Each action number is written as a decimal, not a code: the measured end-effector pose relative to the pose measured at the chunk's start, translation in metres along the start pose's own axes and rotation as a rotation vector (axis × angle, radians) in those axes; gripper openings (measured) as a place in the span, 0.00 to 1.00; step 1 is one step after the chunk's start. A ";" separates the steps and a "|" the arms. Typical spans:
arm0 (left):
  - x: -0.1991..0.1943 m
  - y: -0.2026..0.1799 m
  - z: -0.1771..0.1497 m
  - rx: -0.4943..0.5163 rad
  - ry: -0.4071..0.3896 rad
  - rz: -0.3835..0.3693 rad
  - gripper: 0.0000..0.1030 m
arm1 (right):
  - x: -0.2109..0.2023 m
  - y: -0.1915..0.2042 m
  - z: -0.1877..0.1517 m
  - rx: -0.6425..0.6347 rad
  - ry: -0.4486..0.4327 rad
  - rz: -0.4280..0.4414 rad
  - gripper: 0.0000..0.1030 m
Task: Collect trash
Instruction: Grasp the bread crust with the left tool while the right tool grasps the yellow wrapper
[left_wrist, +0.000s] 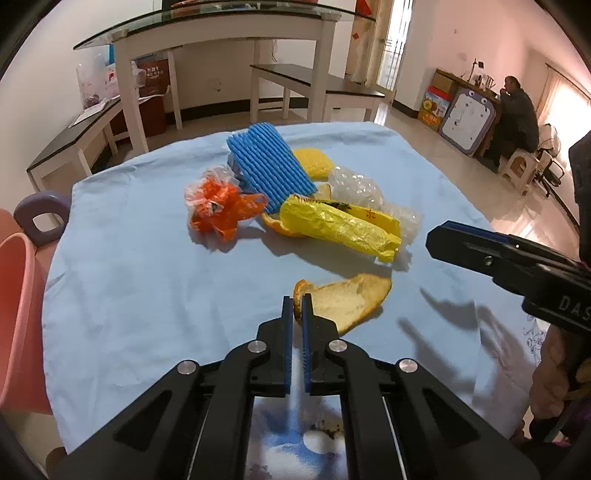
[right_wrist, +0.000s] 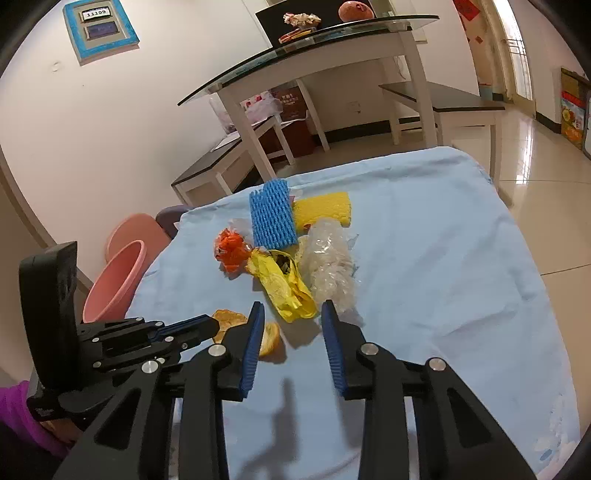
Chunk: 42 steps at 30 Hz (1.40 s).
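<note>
A curled orange peel (left_wrist: 351, 299) lies on the light-blue cloth (left_wrist: 147, 277) near the front. My left gripper (left_wrist: 297, 306) is shut on the peel's left edge; from the right wrist it shows at the left (right_wrist: 212, 326) against the peel (right_wrist: 271, 343). Behind lies a heap: a yellow plastic bag (left_wrist: 340, 225), a blue foam net (left_wrist: 269, 166), a yellow foam net (left_wrist: 314, 160), an orange bag (left_wrist: 218, 210) and crumpled clear plastic (left_wrist: 354, 182). My right gripper (right_wrist: 292, 310) hovers open just short of the yellow bag (right_wrist: 284, 291), its pads touching nothing.
A pink basin (right_wrist: 114, 280) stands off the table's left edge, beside a purple handled object (left_wrist: 42, 218). A white glass-topped table (left_wrist: 221, 33) and dark benches (left_wrist: 314, 83) stand behind. A person (left_wrist: 517, 110) sits far right. Another peel (left_wrist: 275, 225) peeks from under the yellow bag.
</note>
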<state>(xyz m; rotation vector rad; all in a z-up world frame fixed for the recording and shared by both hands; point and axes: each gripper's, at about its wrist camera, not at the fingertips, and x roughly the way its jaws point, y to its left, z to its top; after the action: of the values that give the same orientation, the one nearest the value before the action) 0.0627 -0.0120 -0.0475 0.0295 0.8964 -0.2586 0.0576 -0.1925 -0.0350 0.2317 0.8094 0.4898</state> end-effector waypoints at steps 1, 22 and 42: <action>-0.002 0.000 0.000 0.001 -0.007 -0.001 0.04 | 0.001 0.001 0.001 0.004 0.000 0.009 0.28; -0.045 0.022 -0.016 -0.066 -0.065 0.015 0.04 | 0.052 0.021 0.013 -0.134 0.130 -0.006 0.34; -0.060 0.039 -0.024 -0.112 -0.099 0.010 0.04 | 0.070 0.019 0.005 -0.142 0.214 -0.065 0.13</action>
<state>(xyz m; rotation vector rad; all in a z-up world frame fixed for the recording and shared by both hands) 0.0178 0.0419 -0.0196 -0.0819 0.8107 -0.1984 0.0962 -0.1409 -0.0688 0.0213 0.9826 0.5145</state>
